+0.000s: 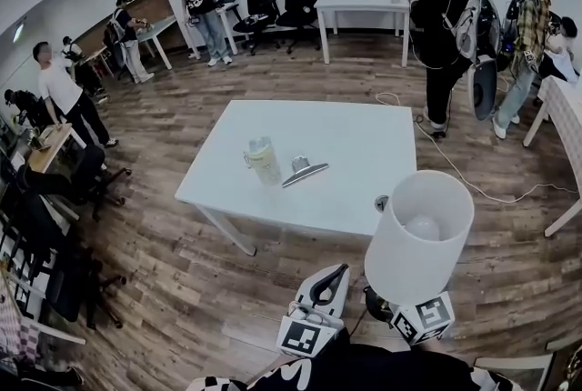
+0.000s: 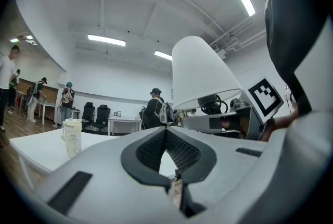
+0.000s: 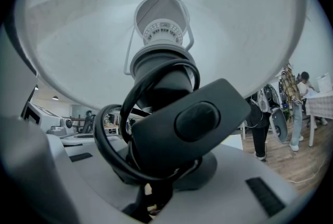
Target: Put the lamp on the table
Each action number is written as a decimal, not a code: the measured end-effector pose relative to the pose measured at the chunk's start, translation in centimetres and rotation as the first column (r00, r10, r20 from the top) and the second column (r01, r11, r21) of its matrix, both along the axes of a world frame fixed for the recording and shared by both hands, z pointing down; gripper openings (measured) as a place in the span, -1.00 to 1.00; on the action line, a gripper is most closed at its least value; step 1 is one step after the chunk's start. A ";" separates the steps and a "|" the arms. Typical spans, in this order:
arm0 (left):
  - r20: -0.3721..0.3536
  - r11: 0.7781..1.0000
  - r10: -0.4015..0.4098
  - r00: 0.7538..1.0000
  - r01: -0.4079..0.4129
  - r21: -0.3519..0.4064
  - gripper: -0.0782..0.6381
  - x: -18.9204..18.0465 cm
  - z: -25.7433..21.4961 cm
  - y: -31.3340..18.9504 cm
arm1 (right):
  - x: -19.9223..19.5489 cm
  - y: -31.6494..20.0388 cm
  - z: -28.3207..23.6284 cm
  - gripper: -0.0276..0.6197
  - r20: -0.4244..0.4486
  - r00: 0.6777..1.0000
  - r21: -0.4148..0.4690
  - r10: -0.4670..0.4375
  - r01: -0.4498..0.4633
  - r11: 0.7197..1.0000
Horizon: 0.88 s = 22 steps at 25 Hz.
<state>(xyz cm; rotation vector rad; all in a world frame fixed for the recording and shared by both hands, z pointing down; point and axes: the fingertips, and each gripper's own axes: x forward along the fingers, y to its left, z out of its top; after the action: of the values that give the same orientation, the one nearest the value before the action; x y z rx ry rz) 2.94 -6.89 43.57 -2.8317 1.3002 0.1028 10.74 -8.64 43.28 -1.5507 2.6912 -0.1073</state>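
Jaws on my right gripper clench the lamp's black stem, cord looped round; my left gripper is pinched shut, empty. Lamp hangs off the table's five o'clock corner; I'd carry it upright, landing clear of the cup.

A surface stands mid-floor. On it, left of centre, a jug stands with a flat object just to its right. At the surface's near right edge the lamp sits upright in the right claw. The left claw is just to the lamp's left.
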 end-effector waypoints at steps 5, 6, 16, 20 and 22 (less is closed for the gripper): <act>-0.010 1.000 0.005 1.000 -0.005 0.002 -0.77 -1.3 0.1 -5.1 | -0.5 -4.8 0.3 -0.67 0.035 0.999 -0.011 0.041 -0.041 0.999; -0.008 1.000 0.009 1.000 -0.009 0.001 -0.77 -1.4 0.2 -6.3 | -0.6 -5.9 0.5 -0.67 0.041 0.998 -0.015 0.048 -0.048 0.999; -0.009 1.000 0.027 1.000 -0.027 0.013 -0.77 -3.9 -1.4 -17.5 | -5.5 -15.9 -3.8 -0.67 -0.537 0.843 0.412 -0.020 0.282 0.867; -0.004 0.999 0.038 0.999 -0.038 0.018 -0.77 -4.8 -1.7 -20.9 | -6.6 -19.3 -4.8 -0.67 -0.577 0.816 0.457 0.012 0.311 0.834; -0.003 0.999 0.047 0.999 -0.046 0.022 -0.77 -5.3 -1.8 -22.3 | -5.8 -21.3 -3.3 -0.67 -0.280 0.960 0.289 0.011 0.074 0.954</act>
<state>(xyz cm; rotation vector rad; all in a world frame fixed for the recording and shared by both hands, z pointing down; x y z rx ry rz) -2.36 -29.21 41.74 -2.8451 1.2263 0.1220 4.96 -29.89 39.99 -1.5273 2.7652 0.5321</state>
